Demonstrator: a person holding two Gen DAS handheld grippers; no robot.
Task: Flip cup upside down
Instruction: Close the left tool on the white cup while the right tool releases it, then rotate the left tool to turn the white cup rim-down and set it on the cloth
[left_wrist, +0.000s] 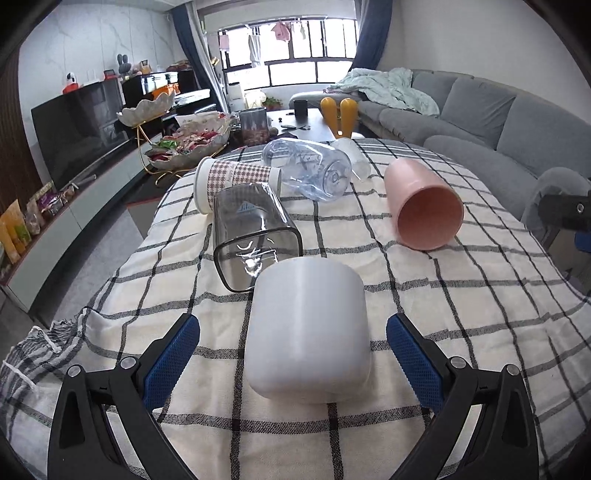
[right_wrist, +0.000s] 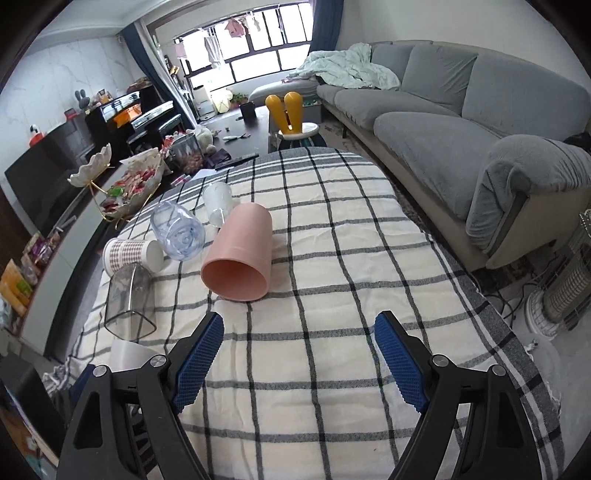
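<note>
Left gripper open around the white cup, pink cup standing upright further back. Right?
Not quite. The left gripper is open around the white cup, but the pink cup lies on its side on the checked cloth, its mouth toward the camera. The left wrist view shows it.

The white cup (right_wrist: 129, 356) is largely hidden behind the right claw's left finger at lower left of the right wrist view. The small clear cup (left_wrist: 354, 157), upper centre of the left wrist view, is partly concealed by the clear bottle (left_wrist: 310, 170). The paper cup's (left_wrist: 236, 181) lettering is too small to read.

Black hand-held gripper (left_wrist: 293, 354), blue textured pads (left_wrist: 171, 363), silver screws
</note>
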